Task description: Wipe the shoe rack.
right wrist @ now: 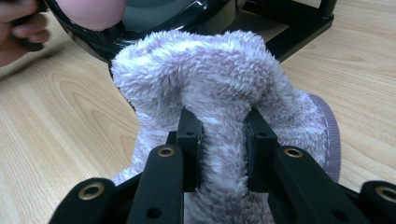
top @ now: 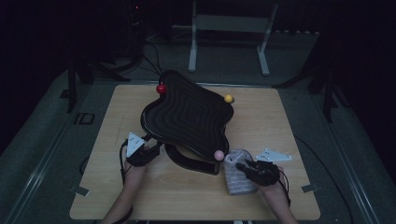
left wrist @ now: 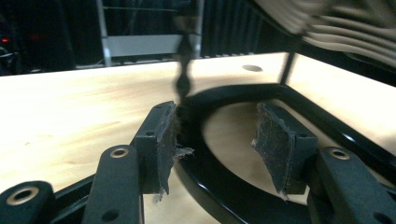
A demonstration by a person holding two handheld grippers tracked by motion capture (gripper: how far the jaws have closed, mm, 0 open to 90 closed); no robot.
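R gripper (right wrist: 223, 154) clamps the fluffy cloth (right wrist: 224, 88), lower right of high view by the black wavy tray (top: 187, 116). L gripper (left wrist: 219, 140) open round the stand's base ring (left wrist: 210, 196), w/o pinching. Steady stand first, then wipe w/ light strokes.

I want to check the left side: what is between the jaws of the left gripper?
In the left gripper view, the left gripper has its jaws apart around the curved black base bar of the wavy tray stand; bare wooden table lies beyond.

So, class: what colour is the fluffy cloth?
Pale lilac with white flecks, clearest in the right gripper view: fluffy cloth.
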